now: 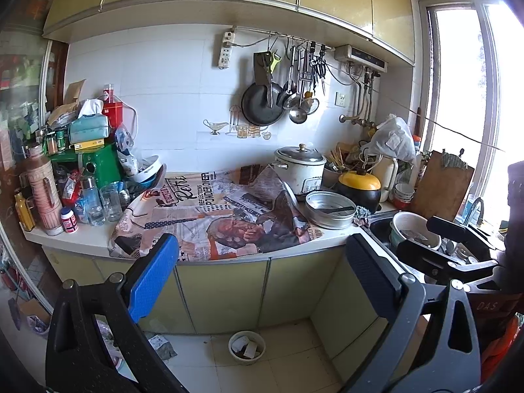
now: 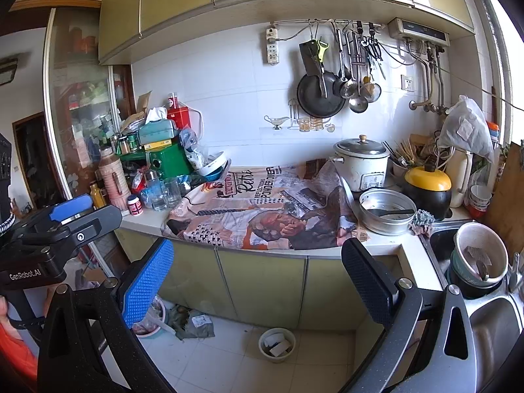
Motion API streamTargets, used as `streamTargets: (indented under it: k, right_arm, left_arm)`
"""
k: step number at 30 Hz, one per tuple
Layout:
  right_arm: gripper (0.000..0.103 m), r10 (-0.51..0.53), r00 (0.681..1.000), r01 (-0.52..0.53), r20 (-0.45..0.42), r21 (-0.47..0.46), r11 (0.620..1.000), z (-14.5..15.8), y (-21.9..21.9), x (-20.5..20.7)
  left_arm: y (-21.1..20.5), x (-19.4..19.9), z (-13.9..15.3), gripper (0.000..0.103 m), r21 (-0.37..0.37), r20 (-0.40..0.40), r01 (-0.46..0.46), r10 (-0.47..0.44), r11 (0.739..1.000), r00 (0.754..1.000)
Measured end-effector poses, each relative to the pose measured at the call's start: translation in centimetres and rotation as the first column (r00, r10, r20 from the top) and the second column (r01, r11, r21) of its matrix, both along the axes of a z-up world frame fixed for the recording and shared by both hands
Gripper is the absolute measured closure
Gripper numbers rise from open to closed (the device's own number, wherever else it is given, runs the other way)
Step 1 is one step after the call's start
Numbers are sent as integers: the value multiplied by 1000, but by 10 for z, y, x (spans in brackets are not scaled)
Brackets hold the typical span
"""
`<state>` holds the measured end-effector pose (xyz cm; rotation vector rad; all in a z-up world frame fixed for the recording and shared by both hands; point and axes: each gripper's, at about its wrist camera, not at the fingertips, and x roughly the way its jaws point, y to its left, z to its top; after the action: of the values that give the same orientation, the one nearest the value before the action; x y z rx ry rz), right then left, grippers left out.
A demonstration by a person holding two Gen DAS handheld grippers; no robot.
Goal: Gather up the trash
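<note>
Hovering: both tools [image 1: 262, 275] [image 2: 258, 275] agape, empty; floor bowl [image 2: 277, 344] holds paper scraps, prob.

My fingers [image 1: 154, 278] wear rough, dimpled blue and black rubbery pads. On the desk [image 1: 82, 240] lies a printed cloth [image 1: 213, 222], matt and creased, beside a dull metal basin [image 1: 329, 208]. A worn wooden board [image 1: 443, 186] leans nearby. Glossy tiles cover the floor [image 1: 294, 360].

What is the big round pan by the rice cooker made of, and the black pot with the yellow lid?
The round pan looks like thin bare metal, dull silver with a soft shine. The black pot looks like glazed clay or ceramic, dark and glossy, though I can't be sure.
</note>
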<state>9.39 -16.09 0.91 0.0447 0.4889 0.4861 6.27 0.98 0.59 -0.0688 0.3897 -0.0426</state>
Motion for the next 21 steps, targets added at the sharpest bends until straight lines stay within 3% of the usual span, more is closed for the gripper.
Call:
streamTargets:
  k: [21]
  right_arm:
    - [1, -6, 1000, 6, 1, 5, 1000, 2, 0, 1]
  left_arm:
    - [-1, 4, 0, 0, -13, 2, 8, -8, 1000, 1000]
